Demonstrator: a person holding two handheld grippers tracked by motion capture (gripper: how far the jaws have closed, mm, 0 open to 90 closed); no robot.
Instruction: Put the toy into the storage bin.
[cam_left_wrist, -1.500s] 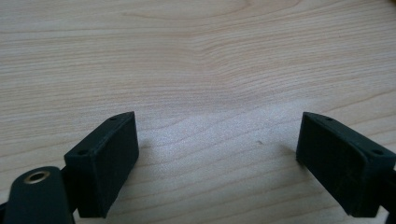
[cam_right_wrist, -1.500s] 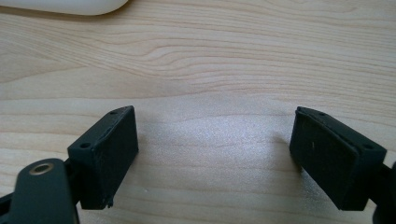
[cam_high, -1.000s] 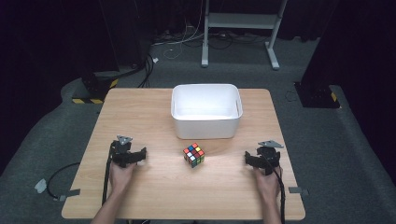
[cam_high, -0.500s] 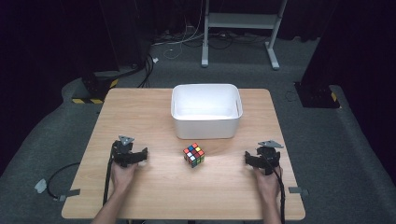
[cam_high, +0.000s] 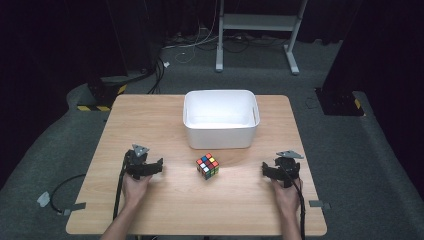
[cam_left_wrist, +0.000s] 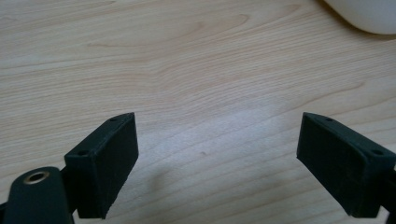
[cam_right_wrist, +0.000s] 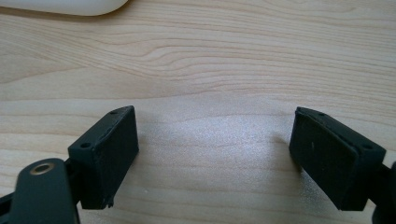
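Note:
A multicoloured puzzle cube (cam_high: 207, 166) sits on the wooden table (cam_high: 150, 120), just in front of a white bin (cam_high: 220, 137). My left gripper (cam_high: 146, 161) rests on the table to the cube's left, held by a hand. Its jaws have just been opening, and in the left gripper view the gripper (cam_left_wrist: 217, 135) stands open over bare wood with nothing between them. On the cube's right, my right gripper (cam_high: 281, 167) is also hand-held. In the right gripper view it (cam_right_wrist: 215, 135) is open and empty as well.
The white bin looks empty; a corner of the bin (cam_left_wrist: 369, 14) shows top right in the left gripper view, and the bin (cam_right_wrist: 65, 5) shows top left in the right gripper view. Cables trail off the table's front. Dark floor, cables and a metal stand (cam_high: 260, 22) lie beyond.
My left gripper has edged slightly to the right. The cube, the bin and the right gripper stay where they were.

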